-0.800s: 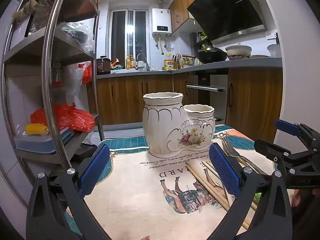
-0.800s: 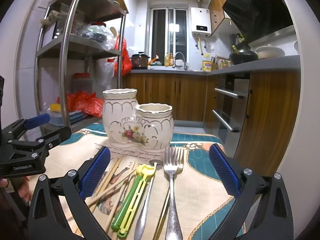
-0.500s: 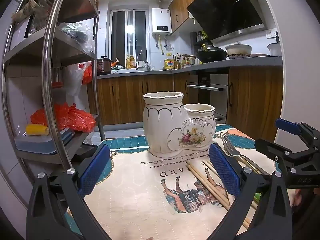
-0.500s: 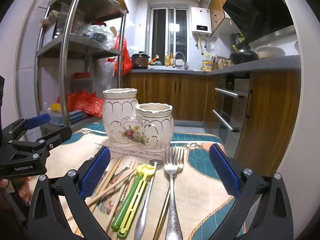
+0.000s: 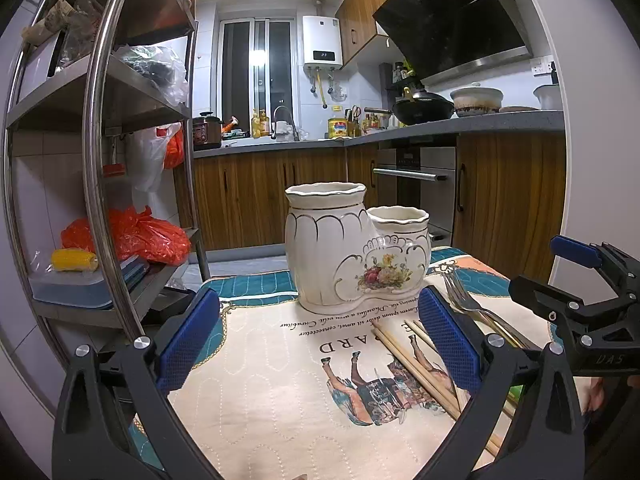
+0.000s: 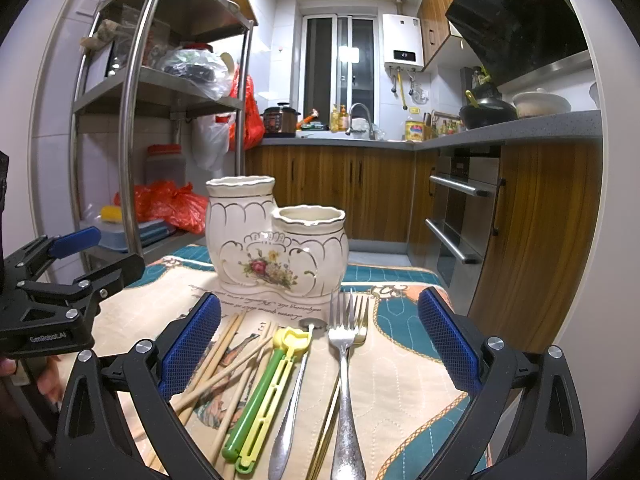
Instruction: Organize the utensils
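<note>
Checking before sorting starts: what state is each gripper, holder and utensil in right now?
Left gripper: open, holding nothing.
Right gripper: open, holding nothing.
White ceramic two-pot floral holder: upright, nothing showing above its rims.
Silver fork: lying flat on the mat.
Wooden chopsticks: lying loose, crossed.
Green and yellow plastic clips: lying flat.
Silver spoon: lying flat.

A small kitchen with white tiled walls has a dark window at 12 o'clock, wooden cabinets under a grey counter, a steel shelf rack at 9 o'clock, and a black range hood at 2 o'clock.
</note>
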A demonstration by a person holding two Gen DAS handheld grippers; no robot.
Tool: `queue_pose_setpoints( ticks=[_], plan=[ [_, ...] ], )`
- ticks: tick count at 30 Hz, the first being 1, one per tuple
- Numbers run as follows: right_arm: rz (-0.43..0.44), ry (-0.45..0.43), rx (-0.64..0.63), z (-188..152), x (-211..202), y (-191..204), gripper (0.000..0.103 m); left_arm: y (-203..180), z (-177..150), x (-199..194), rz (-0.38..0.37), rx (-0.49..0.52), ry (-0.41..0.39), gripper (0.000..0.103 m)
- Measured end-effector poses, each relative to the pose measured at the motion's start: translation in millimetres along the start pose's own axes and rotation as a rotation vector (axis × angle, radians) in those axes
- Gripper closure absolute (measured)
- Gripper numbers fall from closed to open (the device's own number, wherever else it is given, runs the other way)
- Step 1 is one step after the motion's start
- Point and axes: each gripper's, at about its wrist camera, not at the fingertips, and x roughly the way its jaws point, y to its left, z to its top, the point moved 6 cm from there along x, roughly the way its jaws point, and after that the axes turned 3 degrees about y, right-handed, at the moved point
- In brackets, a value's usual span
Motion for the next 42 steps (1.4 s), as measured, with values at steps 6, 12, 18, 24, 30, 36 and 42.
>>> queue_pose_setpoints(
  ticks=[6, 12, 18, 24, 30, 36, 42],
  plan=[
    [0.000, 0.000, 0.000, 0.2, 0.0, 0.1, 0.005, -0.1, -0.1, 0.0, 0.001, 0.001, 0.001, 0.005],
    [0.000, 0.001, -0.001, 0.3, -0.2, 0.5, 0.005, -0.1, -0.1, 0.0, 0.001, 0.001, 0.001, 0.005],
    [0.002, 0.001, -0.002, 1.5, -0.7, 0.5, 0.005, 1.9, 0.1, 0.1, 0.002, 0.002, 0.004, 0.005],
    [0.003, 0.008, 0.015, 0.2, 2.2, -0.8, 0.005, -0.9, -2.7, -0.1, 0.005, 0.024, 0.002, 0.005],
    [0.001, 0.011, 0.013, 0.4, 2.7, -0.3, 0.005, -1.0, -2.7, -0.8, 0.007, 0.027, 0.000, 0.005],
    [0.001, 0.010, 0.012, -1.6, 1.7, -1.2, 0.005, -0.9, -2.6, -0.7, 0.007, 0.029, 0.000, 0.005],
    [0.002, 0.012, 0.014, -1.7, 1.6, -1.5, 0.005, -1.3, -2.9, -1.1, 0.005, 0.025, 0.003, 0.005]
  ],
)
